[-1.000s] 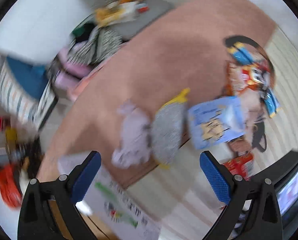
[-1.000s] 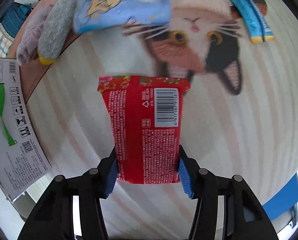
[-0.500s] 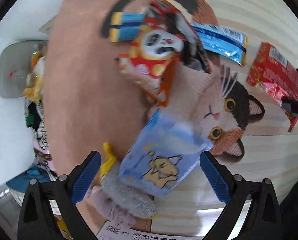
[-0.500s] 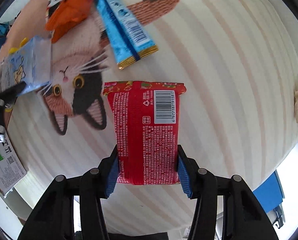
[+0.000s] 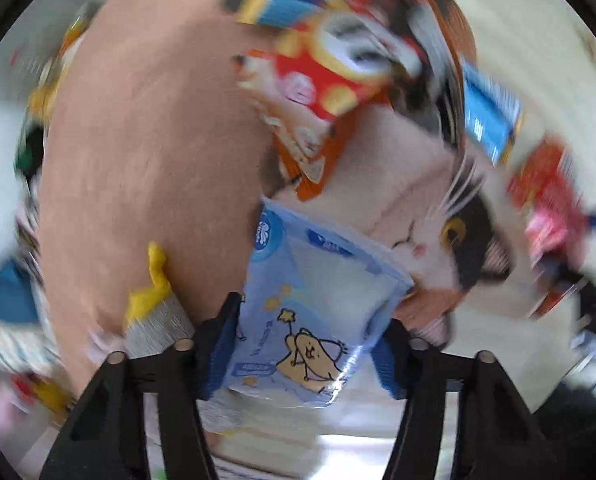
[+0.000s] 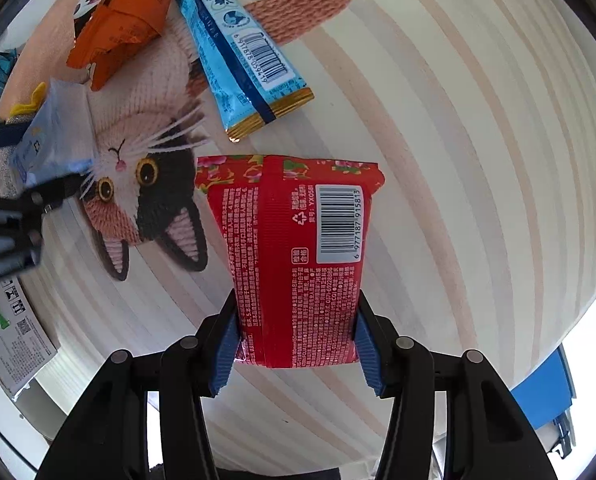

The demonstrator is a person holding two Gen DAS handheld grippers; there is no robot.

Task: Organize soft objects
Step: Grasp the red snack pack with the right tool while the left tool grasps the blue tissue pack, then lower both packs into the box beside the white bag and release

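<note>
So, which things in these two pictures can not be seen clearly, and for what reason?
- Left wrist view: the red and orange snack bag is motion-blurred; its print is unreadable.
- Left wrist view: the grey sock with yellow toe is partly hidden behind the left gripper.
- Right wrist view: the red plastic packet with barcode has its bottom edge covered by the right gripper, and its front faces away.
- Right wrist view: the white printed sheet is too small to read.

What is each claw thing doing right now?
Left gripper: closed on the light blue packet.
Right gripper: closed on the red packet.
</note>
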